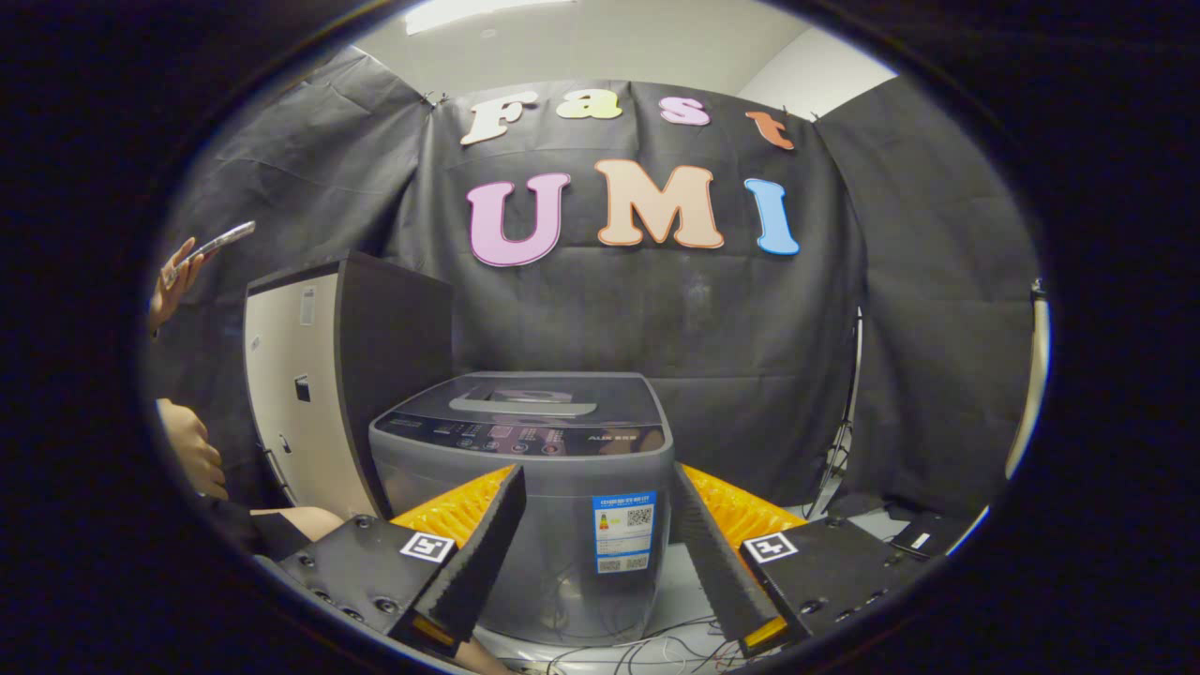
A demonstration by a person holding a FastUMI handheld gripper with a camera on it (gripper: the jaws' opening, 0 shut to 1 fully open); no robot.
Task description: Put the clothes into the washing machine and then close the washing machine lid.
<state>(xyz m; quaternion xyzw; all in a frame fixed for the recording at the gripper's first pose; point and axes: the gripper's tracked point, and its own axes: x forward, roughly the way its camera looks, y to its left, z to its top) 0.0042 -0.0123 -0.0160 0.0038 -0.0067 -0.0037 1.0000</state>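
Gripper view: gripper point(596, 534) spread wide, holding nothing; fingers frame the washer point(525, 497), which sits dead ahead at 12 o'clock. Lid point(530, 396) looks down flat, handle on top. No clothes in sight. Cabinet point(323, 375) at 10 o'clock, touching or just beside the washer. A person's hand point(173, 281) with a phone point(214, 246) at 9.

Risks:
- Lid shut means clothes can't go in until it's lifted.
- Swinging left could clip the cabinet or the person.
- Cables point(647, 652) at the base can snag.
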